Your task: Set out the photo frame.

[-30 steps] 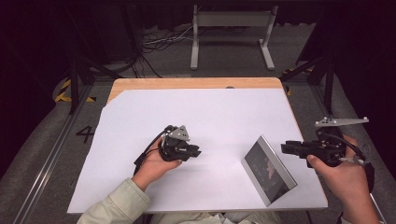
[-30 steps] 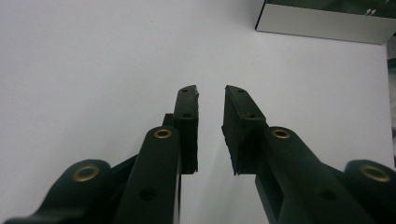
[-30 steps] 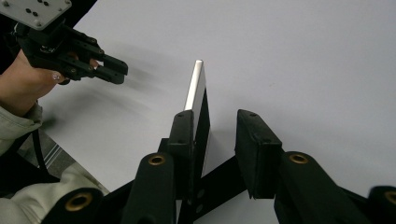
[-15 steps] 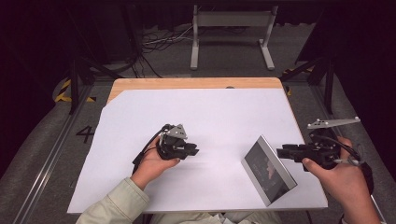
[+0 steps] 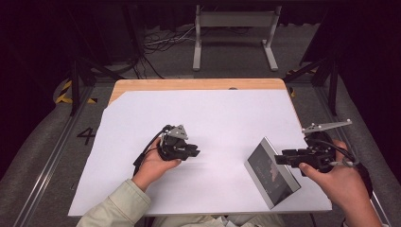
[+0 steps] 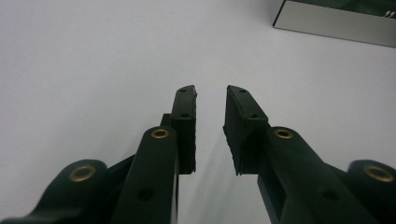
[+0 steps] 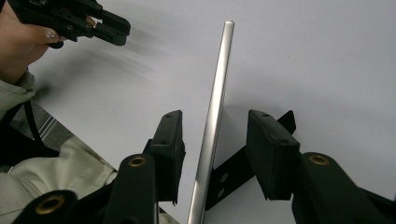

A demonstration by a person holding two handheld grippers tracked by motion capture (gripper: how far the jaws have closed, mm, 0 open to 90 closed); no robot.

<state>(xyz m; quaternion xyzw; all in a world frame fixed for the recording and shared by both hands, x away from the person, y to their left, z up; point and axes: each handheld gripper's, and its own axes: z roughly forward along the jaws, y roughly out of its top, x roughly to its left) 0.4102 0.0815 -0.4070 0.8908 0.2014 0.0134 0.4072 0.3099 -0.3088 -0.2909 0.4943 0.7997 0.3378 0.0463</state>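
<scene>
Silver tablet edge between opening right tongs, untouched; screen unreadable.

A large white sheet covers most of the table, leaving a strip of pale wood bare along the far edge and at the upper left corner, where the sheet is cut at a slant. The floor around it is grey and dim; the upper part of the frame falls off into near darkness. At upper centre stands a light grey metal frame on two feet, with loose cables lying on the floor to its left. Yellow-and-black tape marks the floor at left, and below it a dark numeral 4 sits beside a metal rail running diagonally.
</scene>
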